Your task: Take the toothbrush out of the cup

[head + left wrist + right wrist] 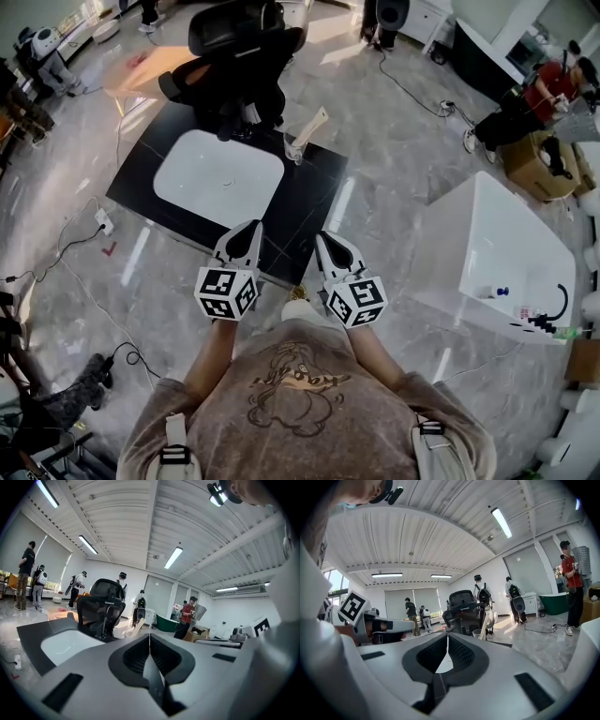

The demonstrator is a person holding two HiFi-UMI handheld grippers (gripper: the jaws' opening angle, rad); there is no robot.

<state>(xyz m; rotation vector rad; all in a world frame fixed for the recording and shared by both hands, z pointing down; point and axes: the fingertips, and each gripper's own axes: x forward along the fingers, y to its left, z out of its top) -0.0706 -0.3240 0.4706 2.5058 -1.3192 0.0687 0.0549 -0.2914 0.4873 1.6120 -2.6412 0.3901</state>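
My left claw (249,229) and right claw (324,236) sit side by side at lower centre of the head view. Both are pinched fully together with nothing between them (each claw's own view shows the ribbed pads meeting in a thin line). Their tips overlap the near edge of the black counter (309,202), which fills the middle of the frame. A white sink (217,176) is set in the counter's left part.

The cup (296,152) stands at the counter's far edge, just right of the sink's upper right corner and well apart from both claws. The toothbrush (310,127) is in the cup, leaning up and to the right, its pale end sticking out above the rim.

A black chair (239,47) stands just behind the counter at top centre. In the right gripper view the cup and toothbrush show small, just right of centre, beside the chair. A white tub (506,244) sits at the right of the head view, apart from the counter.
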